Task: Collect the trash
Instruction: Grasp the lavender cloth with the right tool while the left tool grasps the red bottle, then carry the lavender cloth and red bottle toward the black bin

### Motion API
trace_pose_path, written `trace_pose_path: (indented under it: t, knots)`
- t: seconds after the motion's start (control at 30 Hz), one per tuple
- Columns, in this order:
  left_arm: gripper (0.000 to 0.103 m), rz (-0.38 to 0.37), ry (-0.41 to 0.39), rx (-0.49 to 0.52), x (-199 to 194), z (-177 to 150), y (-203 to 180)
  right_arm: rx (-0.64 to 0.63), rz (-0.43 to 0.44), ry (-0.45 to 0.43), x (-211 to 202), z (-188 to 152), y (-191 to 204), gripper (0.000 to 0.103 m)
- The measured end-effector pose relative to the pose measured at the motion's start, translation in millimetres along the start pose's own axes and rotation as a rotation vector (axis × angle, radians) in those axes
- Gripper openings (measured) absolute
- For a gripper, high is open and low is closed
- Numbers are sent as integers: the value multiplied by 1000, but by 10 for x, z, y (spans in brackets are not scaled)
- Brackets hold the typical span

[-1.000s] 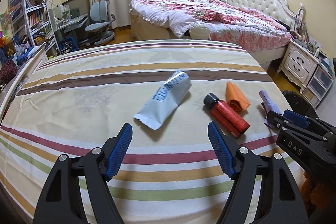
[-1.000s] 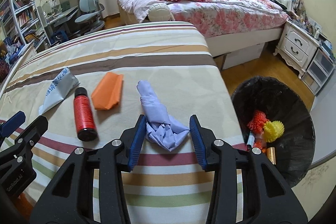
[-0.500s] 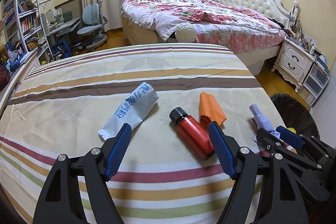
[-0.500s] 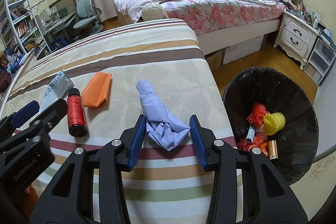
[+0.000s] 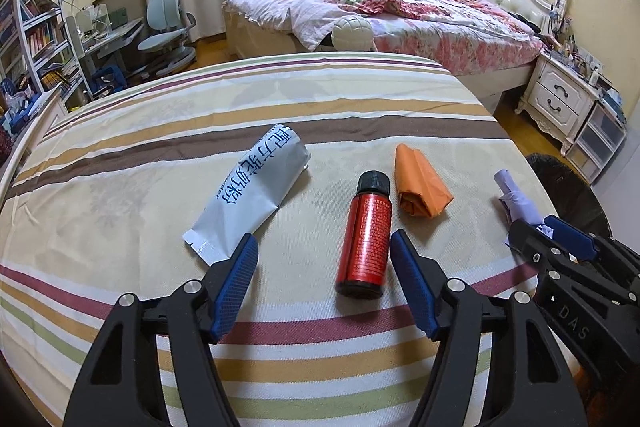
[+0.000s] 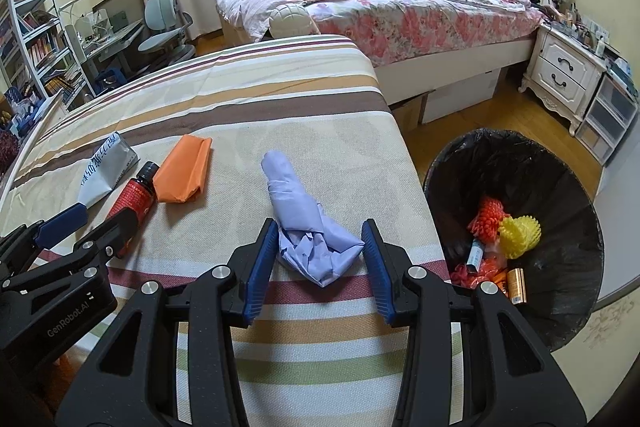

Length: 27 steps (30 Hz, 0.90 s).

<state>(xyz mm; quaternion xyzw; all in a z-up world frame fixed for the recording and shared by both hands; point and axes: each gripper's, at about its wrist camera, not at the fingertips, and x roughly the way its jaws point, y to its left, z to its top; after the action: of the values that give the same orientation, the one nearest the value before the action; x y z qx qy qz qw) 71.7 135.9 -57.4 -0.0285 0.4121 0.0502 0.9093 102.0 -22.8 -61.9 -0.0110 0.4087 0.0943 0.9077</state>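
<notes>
On the striped table [image 5: 120, 211], the red bottle [image 5: 365, 235] is framed by the open left tool [image 5: 322, 267], ungripped. The lilac paper wad [image 6: 308, 227] is bracketed by the open right tool [image 6: 320, 255]. Closing, then carrying to the bin [image 6: 532, 163], is judged next.

In the left wrist view the right tool [image 5: 560, 233] hides the near end of the purple paper wad [image 5: 514, 197] and most of the black trash bin [image 5: 560, 183] behind it, and the writing on the red bottle [image 5: 366, 237] is too small to read.
</notes>
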Motion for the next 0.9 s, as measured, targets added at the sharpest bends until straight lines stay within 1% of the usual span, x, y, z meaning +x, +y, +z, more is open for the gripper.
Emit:
trace_pose_path:
  t: [0.17,0.23,0.27,0.43,0.6,0.73,0.9]
  knots:
    - [54,-19,16,41,40,3,-62,-2,-2,2,1,-2,11,43]
    - [46,-33,28,60,67,-4,-90,-3,-3,1,2,-3,14,43]
    - [45,-33,25,64,61,-10,-97,-3,-3,1,1,-3,14,43]
    - [26,-48,14,83,35,-31,-123,-5,-4,2,1,-1,15,43]
    - [25,-57,11,97,20,-38,-154,-14,-13,0,-2,-11,34,43]
    - [25,-73,5,85,-1,-40,-136,-23,-23,-4,-16,-29,58,42]
    - [25,-67,-12,72,-53,-53,-99,-22,-26,-11,-60,-44,81,41]
